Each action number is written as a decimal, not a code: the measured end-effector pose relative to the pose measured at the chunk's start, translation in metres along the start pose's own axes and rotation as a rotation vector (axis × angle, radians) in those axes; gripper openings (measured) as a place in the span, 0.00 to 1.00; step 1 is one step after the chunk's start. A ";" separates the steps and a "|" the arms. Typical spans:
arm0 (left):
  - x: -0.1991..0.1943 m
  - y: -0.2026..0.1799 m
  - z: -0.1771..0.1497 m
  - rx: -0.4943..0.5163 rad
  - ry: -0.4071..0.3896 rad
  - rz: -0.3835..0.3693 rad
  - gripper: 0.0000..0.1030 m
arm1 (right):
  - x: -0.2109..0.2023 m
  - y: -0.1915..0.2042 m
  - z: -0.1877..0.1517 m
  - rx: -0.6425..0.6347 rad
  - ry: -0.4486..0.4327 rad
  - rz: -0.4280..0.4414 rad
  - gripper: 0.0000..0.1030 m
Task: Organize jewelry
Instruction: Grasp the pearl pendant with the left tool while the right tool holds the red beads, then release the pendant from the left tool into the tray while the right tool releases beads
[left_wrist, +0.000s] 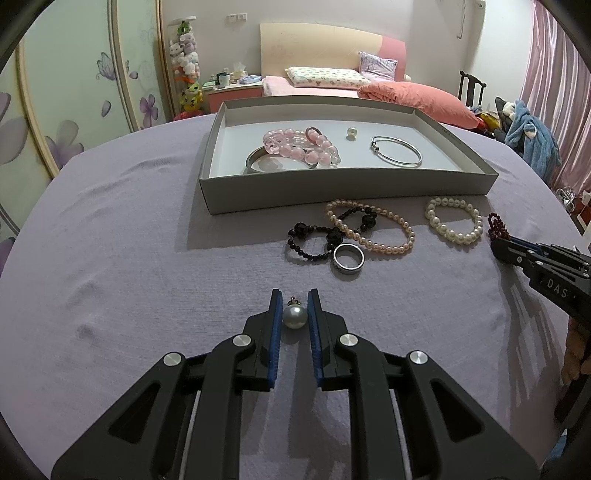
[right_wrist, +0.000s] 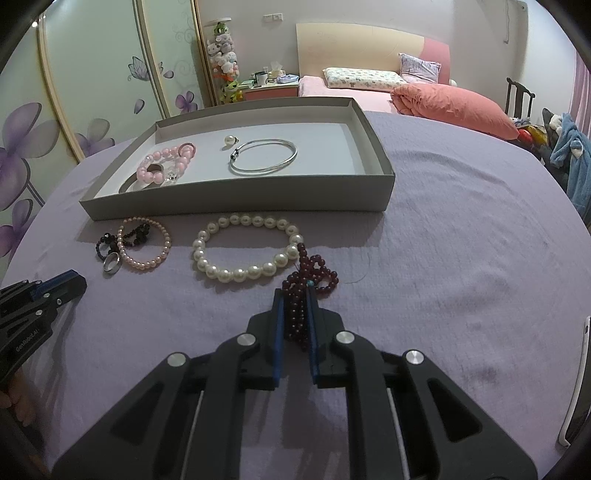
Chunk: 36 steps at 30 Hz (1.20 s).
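My left gripper is shut on a round white pearl pendant with a small gold cap, low over the lilac cloth. The right gripper is shut on a bunched string of dark red beads that still trails on the cloth. Behind stands the shallow grey box. It holds a pink bead bracelet, a thin silver bangle, a small pearl and a wide silver band.
On the cloth in front of the box lie a black bead bracelet, a silver ring, a pinkish pearl bracelet and a white pearl bracelet. A bed and a chair stand beyond the table.
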<state>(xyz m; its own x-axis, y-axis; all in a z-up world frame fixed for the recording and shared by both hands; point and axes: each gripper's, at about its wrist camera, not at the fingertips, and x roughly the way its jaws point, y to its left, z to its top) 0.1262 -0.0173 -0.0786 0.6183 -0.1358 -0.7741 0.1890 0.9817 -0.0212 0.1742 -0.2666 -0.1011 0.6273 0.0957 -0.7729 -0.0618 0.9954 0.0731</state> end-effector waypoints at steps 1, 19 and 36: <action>0.000 0.000 0.000 -0.001 0.000 -0.002 0.15 | 0.000 0.000 0.000 0.000 0.000 0.000 0.12; -0.060 0.007 0.013 -0.064 -0.262 0.004 0.13 | -0.069 0.017 0.008 0.061 -0.266 0.083 0.08; -0.119 -0.027 0.008 -0.021 -0.632 0.102 0.14 | -0.146 0.064 -0.009 -0.050 -0.686 -0.026 0.08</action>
<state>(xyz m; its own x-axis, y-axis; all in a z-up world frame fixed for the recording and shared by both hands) 0.0538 -0.0284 0.0190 0.9641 -0.0877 -0.2506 0.0947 0.9954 0.0158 0.0713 -0.2173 0.0104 0.9778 0.0676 -0.1985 -0.0653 0.9977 0.0183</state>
